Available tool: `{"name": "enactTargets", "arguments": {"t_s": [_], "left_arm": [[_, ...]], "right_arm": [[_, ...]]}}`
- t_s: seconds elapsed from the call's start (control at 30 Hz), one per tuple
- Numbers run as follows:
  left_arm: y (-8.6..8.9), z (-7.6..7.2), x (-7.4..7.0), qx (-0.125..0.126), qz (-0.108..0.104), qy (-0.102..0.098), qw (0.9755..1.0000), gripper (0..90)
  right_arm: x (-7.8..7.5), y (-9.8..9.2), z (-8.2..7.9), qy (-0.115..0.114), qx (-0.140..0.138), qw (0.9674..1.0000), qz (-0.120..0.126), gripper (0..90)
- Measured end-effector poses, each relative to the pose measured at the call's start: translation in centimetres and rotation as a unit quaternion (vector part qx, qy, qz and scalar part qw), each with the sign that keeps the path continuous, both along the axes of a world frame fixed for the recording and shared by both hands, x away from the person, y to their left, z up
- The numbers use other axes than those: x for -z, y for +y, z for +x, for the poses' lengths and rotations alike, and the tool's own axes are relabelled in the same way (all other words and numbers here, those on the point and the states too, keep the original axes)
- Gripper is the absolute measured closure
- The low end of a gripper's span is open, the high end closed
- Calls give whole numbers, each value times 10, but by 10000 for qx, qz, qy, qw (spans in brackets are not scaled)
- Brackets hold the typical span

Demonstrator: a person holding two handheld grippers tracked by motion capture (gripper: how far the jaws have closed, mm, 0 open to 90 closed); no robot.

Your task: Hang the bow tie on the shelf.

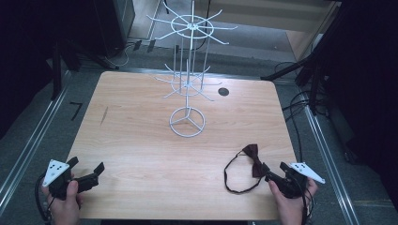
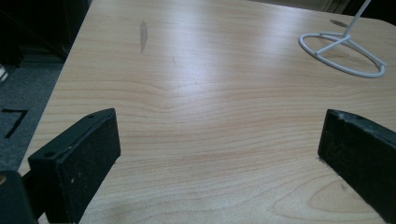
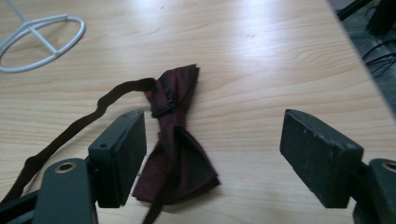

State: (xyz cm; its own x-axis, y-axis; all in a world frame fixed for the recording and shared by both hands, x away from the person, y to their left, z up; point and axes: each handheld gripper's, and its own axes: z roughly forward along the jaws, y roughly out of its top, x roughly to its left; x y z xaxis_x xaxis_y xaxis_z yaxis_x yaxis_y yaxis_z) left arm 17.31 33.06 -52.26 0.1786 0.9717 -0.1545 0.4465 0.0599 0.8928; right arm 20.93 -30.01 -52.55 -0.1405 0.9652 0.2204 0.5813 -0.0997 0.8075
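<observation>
Two grippers sit at the near table (image 1: 141, 140) edge. The right gripper (image 3: 212, 154) has its jaws wide apart, gripping nothing; the dark red bow tie (image 3: 175, 140) lies flat between them, beside the left jaw. The left gripper (image 2: 219, 158) is spread wide over bare wood.

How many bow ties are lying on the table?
1. The dark red bow tie lies on the wooden table near its front right corner, between the open jaws of the right tool; its strap loops toward the left.
</observation>
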Motion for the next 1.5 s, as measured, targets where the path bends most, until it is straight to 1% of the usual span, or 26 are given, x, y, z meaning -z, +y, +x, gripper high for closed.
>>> {"name": "enactTargets", "arguments": {"t_s": [0.03,0.07,0.13,0.27,0.33,0.4,0.5,0.63,0.73,0.77,0.87,0.9,0.93,1.1,1.17,1.2,1.27,1.33,1.37,1.43,1.5], "left_arm": [[0,0,0,6,11,-10,10000,0],[0,0,0,6,11,-10,10000,0],[0,0,0,6,21,-6,10000,0],[0,1,0,9,24,-2,10000,0],[-1,1,0,14,37,6,10000,0],[-1,1,0,25,43,20,10000,0],[-1,1,0,27,51,27,10000,0],[0,1,0,20,41,23,10000,0],[0,1,0,23,26,19,10000,0],[0,1,0,22,20,17,10000,0],[0,1,0,24,21,18,10000,0],[0,1,0,22,16,18,10000,0],[0,1,0,18,13,21,10000,0],[0,1,0,25,6,31,10000,0],[0,1,0,24,12,33,10000,0],[0,1,0,26,24,30,10000,0],[0,1,0,25,28,28,10000,0],[0,1,0,21,22,28,10000,0],[0,1,0,19,16,26,10000,0],[0,1,0,21,12,23,10000,0],[0,1,0,23,11,23,10000,0]], "right_arm": [[3,6,4,109,-59,9999,20,272],[3,6,4,109,-59,9999,20,272],[7,13,8,221,-91,9997,-44,295],[15,23,14,419,-202,9988,-157,370],[17,25,14,521,-216,9983,-171,403],[20,26,15,581,-232,9979,-184,426],[21,26,14,561,-221,9981,-154,487],[22,28,11,524,-287,9979,-268,624],[22,30,11,538,-350,9976,-263,736],[22,29,11,538,-343,9976,-272,819],[22,28,10,500,-369,9978,-251,842],[22,29,10,506,-371,9977,-268,849],[22,30,9,473,-376,9976,-352,856],[21,32,8,428,-328,9978,-389,861],[19,32,7,351,-310,9981,-398,862],[16,33,6,286,-333,9984,-355,862],[14,34,5,261,-349,9985,-321,862],[11,35,4,183,-398,9986,-311,862],[7,37,2,79,-420,9986,-327,862],[5,39,1,60,-423,9986,-300,862],[2,42,0,-15,-440,9986,-301,862]]}}
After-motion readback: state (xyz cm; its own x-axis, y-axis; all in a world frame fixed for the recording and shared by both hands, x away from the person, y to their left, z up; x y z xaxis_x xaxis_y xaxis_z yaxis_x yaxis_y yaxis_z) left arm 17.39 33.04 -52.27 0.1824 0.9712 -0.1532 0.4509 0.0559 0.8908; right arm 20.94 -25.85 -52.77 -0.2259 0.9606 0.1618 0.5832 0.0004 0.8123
